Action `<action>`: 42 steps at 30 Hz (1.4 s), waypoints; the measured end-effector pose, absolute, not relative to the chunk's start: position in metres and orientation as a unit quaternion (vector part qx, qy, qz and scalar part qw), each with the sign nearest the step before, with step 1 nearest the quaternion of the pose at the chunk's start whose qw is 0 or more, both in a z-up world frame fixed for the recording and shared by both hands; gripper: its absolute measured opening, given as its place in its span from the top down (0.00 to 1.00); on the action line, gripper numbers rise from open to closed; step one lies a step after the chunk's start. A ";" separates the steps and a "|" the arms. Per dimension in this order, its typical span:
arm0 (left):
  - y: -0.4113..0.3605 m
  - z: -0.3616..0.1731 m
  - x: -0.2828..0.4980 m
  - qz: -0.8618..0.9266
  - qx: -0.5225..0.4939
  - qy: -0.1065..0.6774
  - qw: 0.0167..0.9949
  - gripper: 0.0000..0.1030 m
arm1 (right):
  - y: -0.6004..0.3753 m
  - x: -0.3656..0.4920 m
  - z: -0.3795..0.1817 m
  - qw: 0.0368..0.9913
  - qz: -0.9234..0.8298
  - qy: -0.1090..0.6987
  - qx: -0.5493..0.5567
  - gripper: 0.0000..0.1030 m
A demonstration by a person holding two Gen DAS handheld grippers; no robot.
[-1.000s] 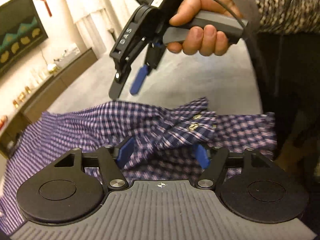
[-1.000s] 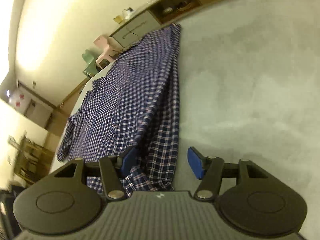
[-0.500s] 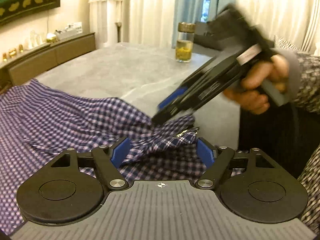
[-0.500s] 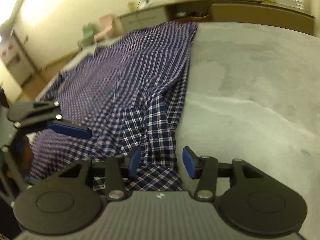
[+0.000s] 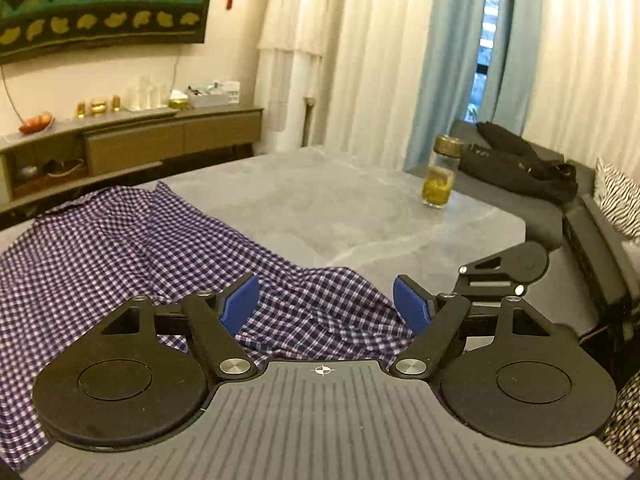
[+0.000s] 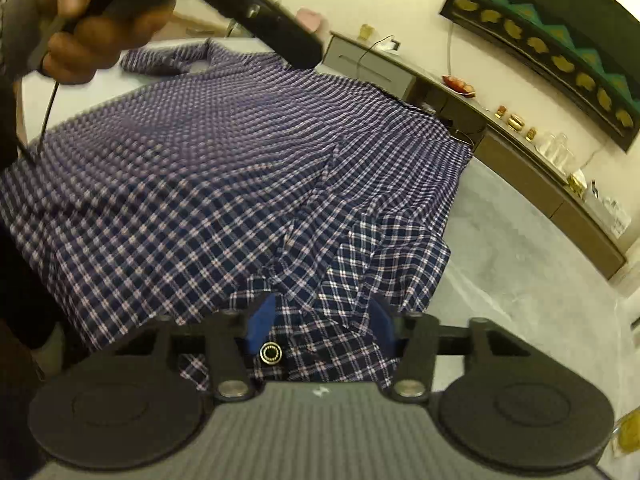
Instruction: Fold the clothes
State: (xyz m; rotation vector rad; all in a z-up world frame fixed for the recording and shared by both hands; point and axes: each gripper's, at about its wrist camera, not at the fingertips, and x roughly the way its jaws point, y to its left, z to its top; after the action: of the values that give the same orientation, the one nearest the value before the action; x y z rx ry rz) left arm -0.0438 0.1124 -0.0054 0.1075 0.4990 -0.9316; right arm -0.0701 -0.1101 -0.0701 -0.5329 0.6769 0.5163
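Left wrist view: my left gripper (image 5: 326,304) is wide open with nothing pinched; the checked shirt (image 5: 120,252) lies spread on the grey table (image 5: 320,200); a glass jar (image 5: 440,176) stands far off near the table's edge, with a dark sofa (image 5: 560,216) behind it. Right wrist view: my right gripper (image 6: 320,326) has a fold of shirt (image 6: 200,168) and a button (image 6: 271,353) between its blue pads; I think they squeeze it, but I cannot tell; my left hand (image 6: 92,12) blocks the top corner.
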 end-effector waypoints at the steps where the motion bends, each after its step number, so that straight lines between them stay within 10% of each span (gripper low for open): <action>1: 0.114 -0.004 -0.046 -0.444 0.054 0.237 0.862 0.33 | -0.110 -0.072 -0.066 0.879 0.252 0.323 -0.246 0.51; 4: 0.121 -0.001 -0.052 -0.442 0.056 0.236 0.864 0.29 | -0.109 -0.081 -0.056 0.880 0.279 0.325 -0.208 0.27; 6: 0.121 0.000 -0.051 -0.438 0.055 0.236 0.866 0.28 | -0.102 -0.085 -0.062 0.870 0.280 0.340 -0.221 0.29; 10: 0.123 -0.001 -0.047 -0.418 0.048 0.240 0.875 0.28 | -0.092 -0.084 -0.069 0.874 0.256 0.348 -0.222 0.96; 20: 0.125 -0.009 -0.037 -0.385 -0.043 0.276 0.879 0.27 | -0.093 -0.089 -0.051 0.889 0.293 0.334 -0.108 1.00; 22: 0.118 -0.016 -0.032 -0.379 -0.064 0.301 0.873 0.27 | -0.101 -0.094 -0.054 0.899 0.260 0.326 -0.136 0.87; 25: 0.114 -0.030 -0.022 -0.356 -0.118 0.352 0.858 0.27 | -0.103 -0.100 -0.059 0.904 0.222 0.304 -0.203 0.42; 30: 0.118 -0.060 -0.017 -0.341 -0.275 0.434 0.787 0.26 | -0.088 -0.105 -0.086 0.884 0.223 0.309 -0.270 0.30; 34: 0.107 -0.083 -0.017 -0.329 -0.339 0.483 0.737 0.24 | -0.089 -0.093 -0.089 0.885 0.224 0.319 -0.253 0.74; 38: 0.098 -0.084 -0.010 -0.303 -0.310 0.485 0.760 0.26 | -0.089 -0.097 -0.082 0.897 0.230 0.297 -0.233 0.90; 42: 0.098 -0.077 -0.004 -0.307 -0.318 0.464 0.768 0.54 | -0.096 -0.095 -0.069 0.910 0.246 0.281 -0.180 0.92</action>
State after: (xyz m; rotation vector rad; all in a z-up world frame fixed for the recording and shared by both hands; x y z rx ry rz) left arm -0.0044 0.0981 -0.0766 -0.6895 1.0069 -0.6663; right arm -0.0953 -0.0962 -0.0694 -0.3716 0.5804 0.5075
